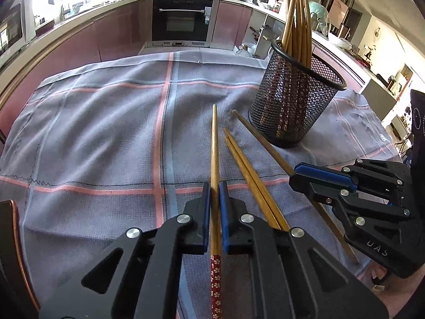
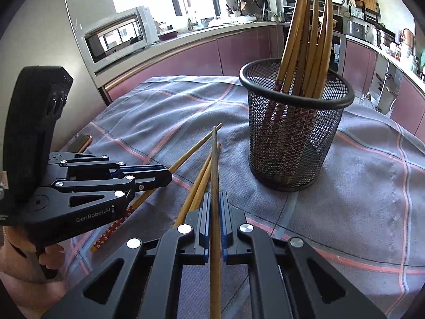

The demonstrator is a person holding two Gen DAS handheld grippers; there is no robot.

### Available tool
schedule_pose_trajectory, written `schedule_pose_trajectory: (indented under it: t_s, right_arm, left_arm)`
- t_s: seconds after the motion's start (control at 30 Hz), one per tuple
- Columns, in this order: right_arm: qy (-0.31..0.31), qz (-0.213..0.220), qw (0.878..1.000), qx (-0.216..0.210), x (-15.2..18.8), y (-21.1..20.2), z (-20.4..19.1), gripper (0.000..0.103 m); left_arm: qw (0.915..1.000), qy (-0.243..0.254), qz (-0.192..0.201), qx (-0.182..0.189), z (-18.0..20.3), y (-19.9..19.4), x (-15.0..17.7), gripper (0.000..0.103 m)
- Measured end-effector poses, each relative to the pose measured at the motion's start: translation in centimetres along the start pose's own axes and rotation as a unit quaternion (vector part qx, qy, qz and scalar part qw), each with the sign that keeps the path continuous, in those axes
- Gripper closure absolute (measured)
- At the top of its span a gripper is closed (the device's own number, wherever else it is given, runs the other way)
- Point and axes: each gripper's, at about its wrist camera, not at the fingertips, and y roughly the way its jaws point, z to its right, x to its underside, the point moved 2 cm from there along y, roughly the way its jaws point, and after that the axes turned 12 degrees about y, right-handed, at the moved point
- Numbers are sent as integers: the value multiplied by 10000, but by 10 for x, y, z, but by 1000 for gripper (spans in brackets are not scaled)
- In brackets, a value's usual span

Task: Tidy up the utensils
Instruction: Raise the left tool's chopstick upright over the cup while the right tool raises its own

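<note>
My left gripper (image 1: 215,190) is shut on a wooden chopstick (image 1: 214,143) with a red flowered handle, which points away over the cloth. My right gripper (image 2: 215,198) is shut on a plainer brown chopstick (image 2: 214,156). Each gripper shows in the other's view: the right gripper (image 1: 293,176) at the right edge, the left gripper (image 2: 169,176) at the left. Two more chopsticks (image 1: 247,170) lie side by side on the cloth between the grippers. A black mesh cup (image 1: 292,106) (image 2: 292,146) stands just beyond, upright, holding several chopsticks tips up.
A grey checked cloth (image 1: 106,133) with pink lines covers the table. A phone (image 2: 82,141) lies at its left edge behind the left gripper. Kitchen counters, an oven (image 1: 183,18) and a microwave (image 2: 119,37) ring the table beyond its far edge.
</note>
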Motion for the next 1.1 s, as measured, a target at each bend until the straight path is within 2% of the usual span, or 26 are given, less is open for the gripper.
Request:
schedule_pose_trajectory:
  t_s: [0.47,0.63,0.73,0.83,1.03,1.1]
  right_arm:
    - [125,235,9990,-356,2,-35,9,98]
    - [89,254,9988,-404,3,-40,9,98]
    - [77,241,9988,-411,3,-39,7,98]
    - [83,238,9988,-412,3,-41,8,98]
    - [65,282,9987,-424,2,-43,7,98]
    - [49,321,9985,-439,1,-46,6,98]
  left_arm:
    - [9998,21,73,192,3,-22,10,95]
    - [9996,131,-218,80,9,-8,16,94]
    - [9995,193,-248,-41,9,-3,16,87]
    - [9992,277,-256,-150,9,1,11,86]
    - [9977,502,-269,-358,15,8,2,86]
    - [9979,478,-264,-355,16,9,0,93]
